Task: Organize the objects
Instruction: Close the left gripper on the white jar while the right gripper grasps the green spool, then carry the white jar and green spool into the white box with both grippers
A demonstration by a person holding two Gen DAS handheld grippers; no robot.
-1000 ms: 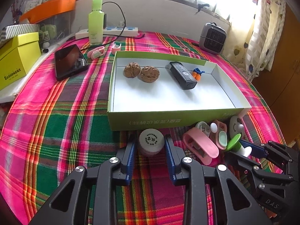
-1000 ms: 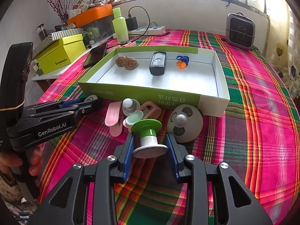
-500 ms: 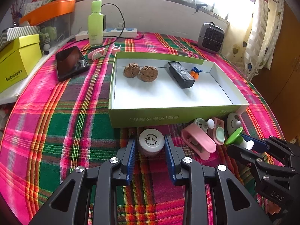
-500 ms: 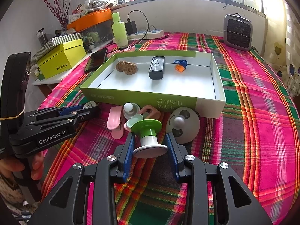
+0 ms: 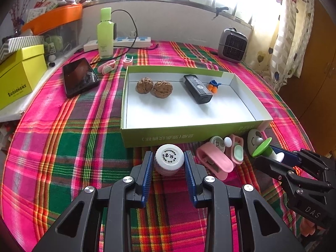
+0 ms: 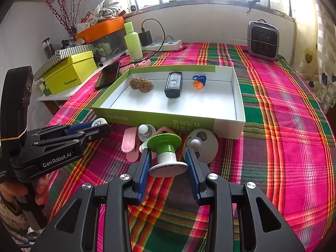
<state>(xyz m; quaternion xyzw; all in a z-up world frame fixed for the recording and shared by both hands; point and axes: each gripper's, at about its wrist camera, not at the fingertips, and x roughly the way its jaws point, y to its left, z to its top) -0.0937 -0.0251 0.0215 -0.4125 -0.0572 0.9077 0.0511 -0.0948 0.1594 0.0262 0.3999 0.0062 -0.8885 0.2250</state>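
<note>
My left gripper point(image 5: 169, 163) is shut on a small white round jar point(image 5: 169, 159) and holds it above the cloth, just in front of the green box's near wall point(image 5: 189, 135). My right gripper point(image 6: 168, 163) is shut on a green-and-white spool-shaped piece point(image 6: 167, 153), also lifted in front of the box point(image 6: 168, 121). Inside the box lie two walnuts point(image 5: 154, 87), a black remote point(image 5: 197, 91) and a small blue-orange toy point(image 5: 214, 86). Pink clips point(image 5: 214, 160) and a round white panda-face piece point(image 6: 200, 145) lie on the cloth between the grippers.
A black phone point(image 5: 78, 76), a green bottle point(image 5: 105, 33), a power strip point(image 5: 126, 42) and small pink clips point(image 5: 107, 67) lie at the far left. A yellow box point(image 5: 19, 73) stands off the table's left edge. A grey heater point(image 5: 232, 45) stands at the far right.
Both grippers have risen and drawn back a little with their objects still held; the box and the loose pieces look farther below. Nothing in the box moved.
</note>
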